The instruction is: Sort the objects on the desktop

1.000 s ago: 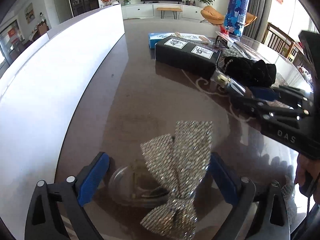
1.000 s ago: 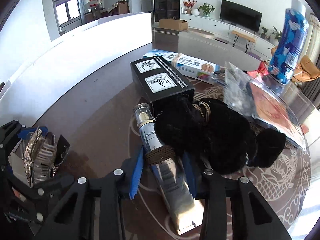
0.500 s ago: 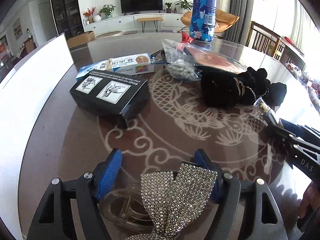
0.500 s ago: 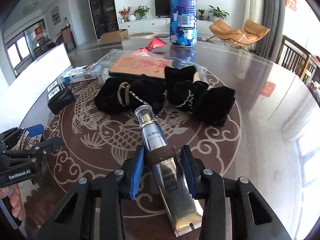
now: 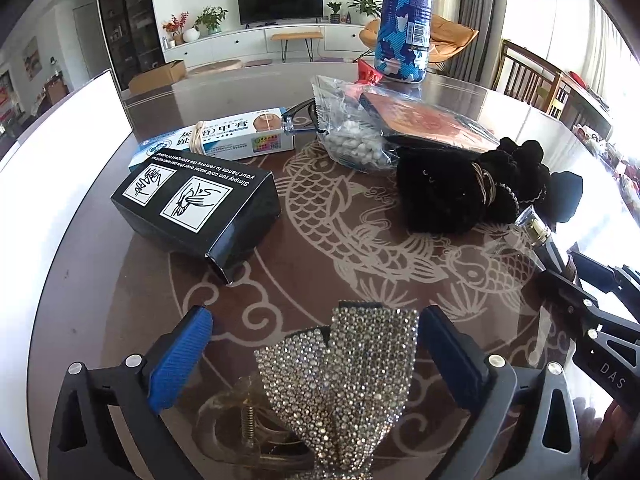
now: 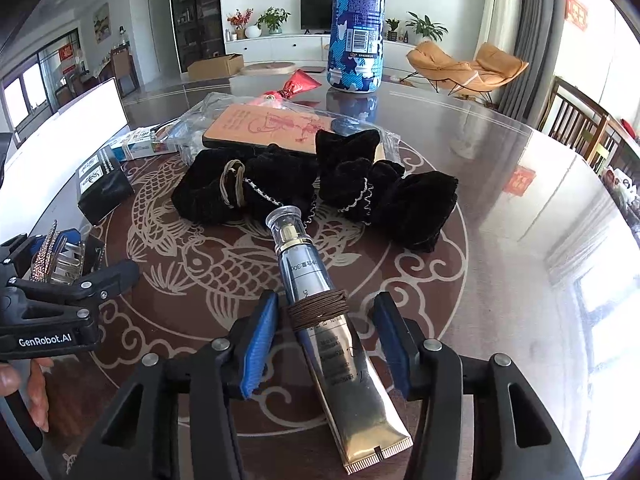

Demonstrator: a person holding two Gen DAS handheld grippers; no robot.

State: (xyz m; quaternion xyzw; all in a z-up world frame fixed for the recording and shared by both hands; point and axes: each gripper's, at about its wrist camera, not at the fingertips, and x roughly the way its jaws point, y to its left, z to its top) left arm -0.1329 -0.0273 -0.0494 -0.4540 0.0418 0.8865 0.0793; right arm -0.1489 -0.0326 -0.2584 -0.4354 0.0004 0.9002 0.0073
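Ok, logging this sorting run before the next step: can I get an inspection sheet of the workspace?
Surface: dark glossy table with a pale fish pattern.
Job's things: rhinestone bow hair clip between the left gripper's pads; cosmetic tube, wound with brown cord, between the right gripper's pads.
Clutter: black box, toothpaste box, bag of beads, black velvet pouches, blue bottle.
Grippers: left gripper opening; right gripper opening, pads off the tube.
Cables: nothing seen.
Surroundings: living room, TV, orange chairs.

The black box (image 5: 192,204) says "Simply run cold water over this bar and rub it on your hands". The left gripper (image 6: 44,340) says "GenRobot.AI". The right gripper (image 5: 612,376) says "DAS". The tube (image 6: 320,304) shows "30".
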